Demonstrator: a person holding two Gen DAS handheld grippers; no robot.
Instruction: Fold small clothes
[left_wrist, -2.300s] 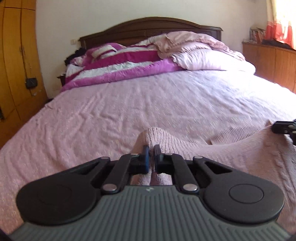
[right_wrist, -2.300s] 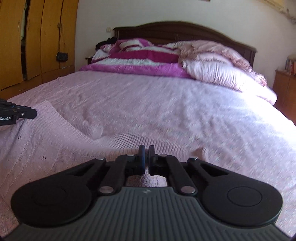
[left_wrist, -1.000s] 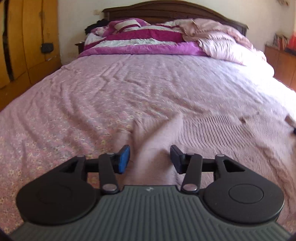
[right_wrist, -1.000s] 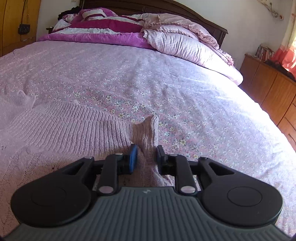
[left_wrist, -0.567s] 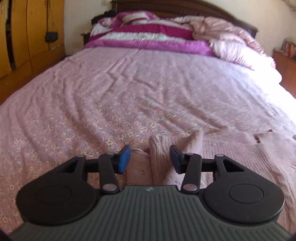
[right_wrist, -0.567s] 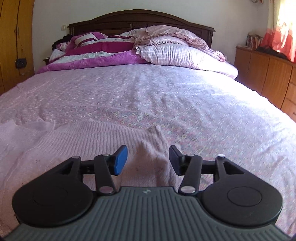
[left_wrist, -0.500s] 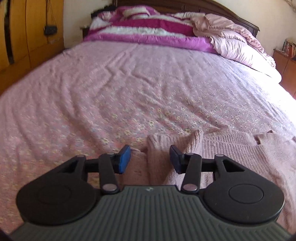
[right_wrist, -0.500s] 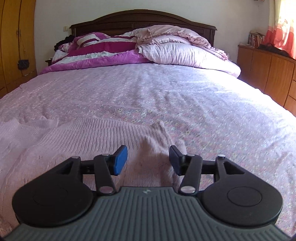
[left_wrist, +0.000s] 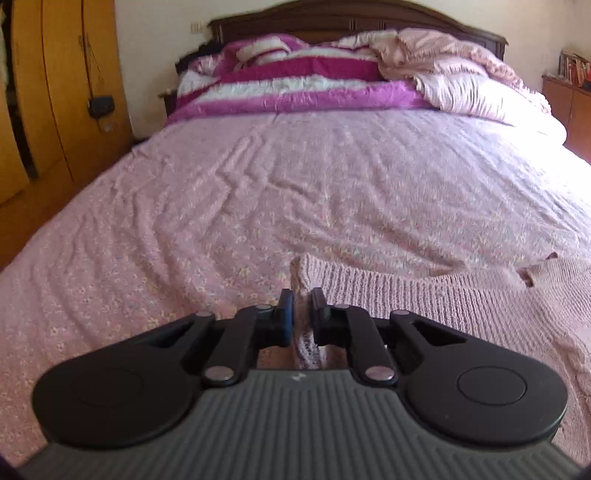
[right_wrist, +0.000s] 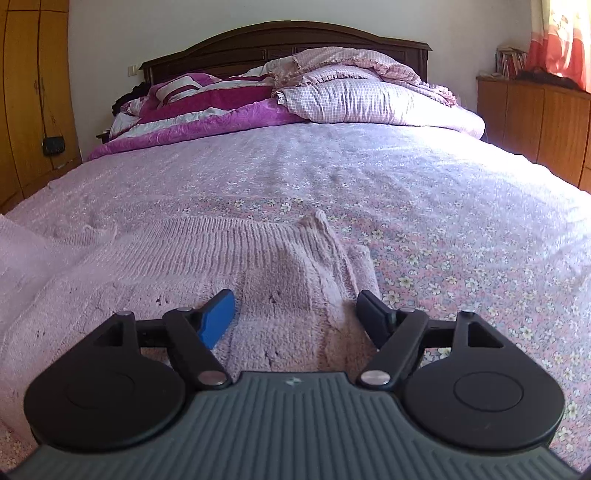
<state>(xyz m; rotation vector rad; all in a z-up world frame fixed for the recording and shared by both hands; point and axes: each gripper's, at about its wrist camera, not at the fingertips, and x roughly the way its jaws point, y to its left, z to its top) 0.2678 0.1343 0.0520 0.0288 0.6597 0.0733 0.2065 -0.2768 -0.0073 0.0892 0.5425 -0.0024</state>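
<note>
A pale pink knitted sweater (left_wrist: 424, 291) lies spread on the flowered bed sheet (left_wrist: 258, 192). In the left wrist view my left gripper (left_wrist: 301, 308) is shut on the sweater's left corner, with a fold of knit pinched between the pads. In the right wrist view the same sweater (right_wrist: 207, 251) stretches to the left, its ribbed corner raised in a small peak. My right gripper (right_wrist: 297, 310) stands over that corner with its jaws opening wide; the knit lies between the fingers and the pads do not press it.
Crumpled magenta-and-white quilts (left_wrist: 295, 85) and a checked pillow (right_wrist: 354, 99) are piled by the dark headboard (right_wrist: 288, 44). A wooden wardrobe (left_wrist: 55, 92) stands on the left, a wooden cabinet (right_wrist: 535, 122) on the right. The sheet (right_wrist: 369, 173) runs on beyond the sweater.
My left gripper, open half a second ago, has shut on the sweater's left corner. My right gripper has let go of the right corner and spread its jaws wider.
</note>
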